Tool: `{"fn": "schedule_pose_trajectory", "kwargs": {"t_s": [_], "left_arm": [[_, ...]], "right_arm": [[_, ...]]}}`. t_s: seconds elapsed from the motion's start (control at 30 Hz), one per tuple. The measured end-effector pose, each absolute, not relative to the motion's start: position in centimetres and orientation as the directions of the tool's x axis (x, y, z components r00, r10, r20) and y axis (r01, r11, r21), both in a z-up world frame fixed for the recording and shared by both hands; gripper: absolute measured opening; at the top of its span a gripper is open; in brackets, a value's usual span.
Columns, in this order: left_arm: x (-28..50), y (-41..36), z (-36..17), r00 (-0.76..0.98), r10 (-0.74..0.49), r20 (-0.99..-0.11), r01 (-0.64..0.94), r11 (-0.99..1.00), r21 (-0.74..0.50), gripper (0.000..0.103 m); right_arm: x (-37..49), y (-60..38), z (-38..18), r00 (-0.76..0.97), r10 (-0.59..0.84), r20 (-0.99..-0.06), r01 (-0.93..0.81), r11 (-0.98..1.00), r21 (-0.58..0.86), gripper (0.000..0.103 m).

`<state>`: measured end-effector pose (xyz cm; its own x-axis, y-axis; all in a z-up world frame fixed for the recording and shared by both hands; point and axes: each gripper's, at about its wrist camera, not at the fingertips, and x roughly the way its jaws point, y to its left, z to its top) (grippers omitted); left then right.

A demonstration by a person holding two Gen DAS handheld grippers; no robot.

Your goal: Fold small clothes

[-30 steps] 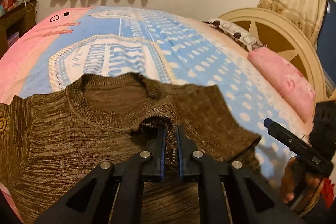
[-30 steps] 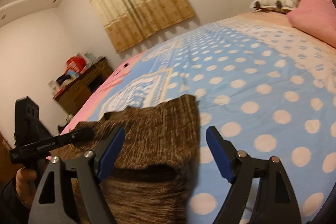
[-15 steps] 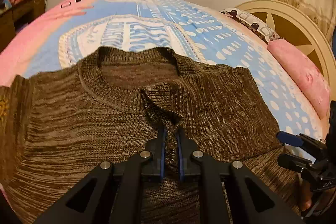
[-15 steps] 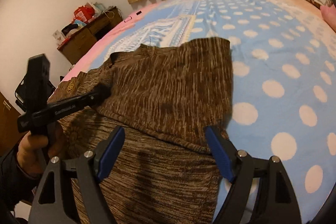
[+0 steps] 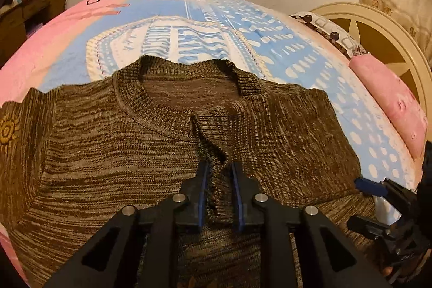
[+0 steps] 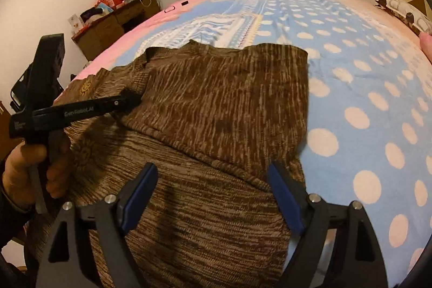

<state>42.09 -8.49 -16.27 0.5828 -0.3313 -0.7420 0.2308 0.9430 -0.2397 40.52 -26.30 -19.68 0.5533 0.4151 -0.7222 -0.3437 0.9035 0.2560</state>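
- Left wrist view: brown knit sweater (image 5: 113, 153) lies flat on the bed (image 5: 67, 29), collar at 12 o'clock. Right side and sleeve are folded in over the chest, with the cuff under the left gripper (image 5: 219, 177).
- The left fingers (image 5: 202, 190) are opening; the cuff sits between the pads, and the gap looks too wide to be clamping it.
- Progress, my read: first side fold is down. Left side (sun emblem at 9 o'clock) is not folded, and the bottom fold-up is also pending.
- Writing: large blue lettering on the bedspread print, at 12 o'clock, is not legible.
- Right wrist view: right gripper (image 6: 213, 196) hovers over the sweater body at 6 o'clock. Its fingers (image 6: 283, 196) are wide apart and opening, and they grip nothing.
- Folded panel edge runs from 9 to 4 o'clock, just ahead of the fingers.
- Left gripper is at 9 o'clock in a hand (image 6: 29, 169), with white print on its arm reading roughly "Gen Robot.AI".
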Motion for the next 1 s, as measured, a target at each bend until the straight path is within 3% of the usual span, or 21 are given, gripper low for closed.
{"fn": "schedule_pose_trajectory", "kwargs": {"t_s": [0.43,0.5,0.57,0.63,0.93,1.0], "left_arm": [[41.6,-7.0,-16.0,0.567,-0.342,-0.749,0.229,0.939,-0.256,0.019],[41.4,-6.5,-15.8,0.571,-0.339,-0.748,0.23,0.94,-0.251,0.025],[41.3,-5.8,-15.9,0.587,-0.3,-0.752,0.21,0.953,-0.216,0.046],[41.5,-5.4,-16.2,0.594,-0.283,-0.753,0.183,0.959,-0.216,0.053],[40.2,-5.5,-15.3,0.603,-0.284,-0.745,0.213,0.958,-0.193,0.053],[39.7,-4.4,-14.6,0.625,-0.263,-0.735,0.207,0.964,-0.168,0.053]], "right_arm": [[39.6,-26.7,-19.4,0.542,0.475,-0.694,-0.35,0.878,0.327,0.09],[39.4,-27.0,-19.1,0.548,0.486,-0.681,-0.347,0.873,0.344,0.09],[39.3,-27.1,-18.8,0.558,0.484,-0.674,-0.336,0.875,0.349,0.09],[39.5,-26.8,-18.2,0.572,0.456,-0.682,-0.327,0.889,0.321,0.09],[41.6,-20.3,-15.8,0.568,0.387,-0.726,-0.427,0.893,0.142,0.079],[41.9,-19.1,-16.1,0.561,0.377,-0.737,-0.447,0.887,0.114,0.069]]}}
